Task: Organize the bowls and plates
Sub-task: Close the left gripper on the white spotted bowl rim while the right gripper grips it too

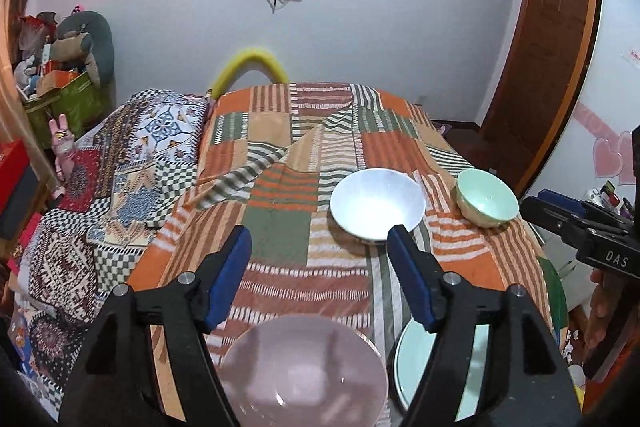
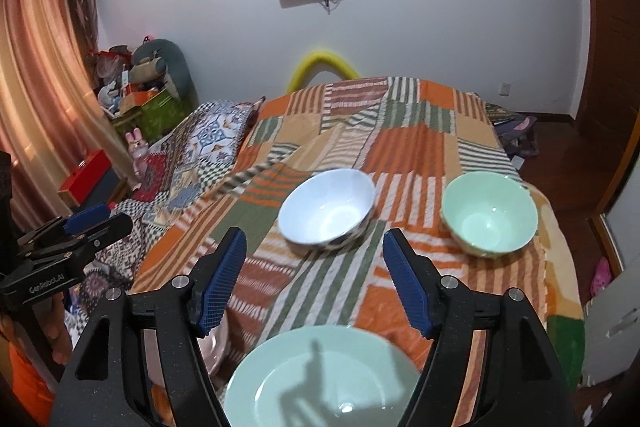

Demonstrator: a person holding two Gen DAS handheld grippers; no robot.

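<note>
On the patchwork bedspread (image 1: 280, 227) lie a pink plate (image 1: 304, 375) and a pale green plate (image 1: 472, 371) at the near edge. Further back stand a white bowl (image 1: 378, 203) and a green bowl (image 1: 486, 197). My left gripper (image 1: 320, 239) hovers open above the pink plate with nothing between its blue pads. In the right wrist view my right gripper (image 2: 314, 243) hangs open over the green plate (image 2: 324, 379), also holding nothing. Beyond it stand the white bowl (image 2: 328, 207) and the green bowl (image 2: 490, 213). The pink plate (image 2: 214, 347) peeks out behind the left finger.
A second patterned quilt (image 1: 132, 163) covers the bed's left side. Boxes and soft toys (image 1: 68, 75) pile up by the far left wall. A yellow foam tube (image 1: 250, 65) arches behind the bed. A wooden door (image 1: 548, 59) stands at right, with floor beyond the bed's right edge.
</note>
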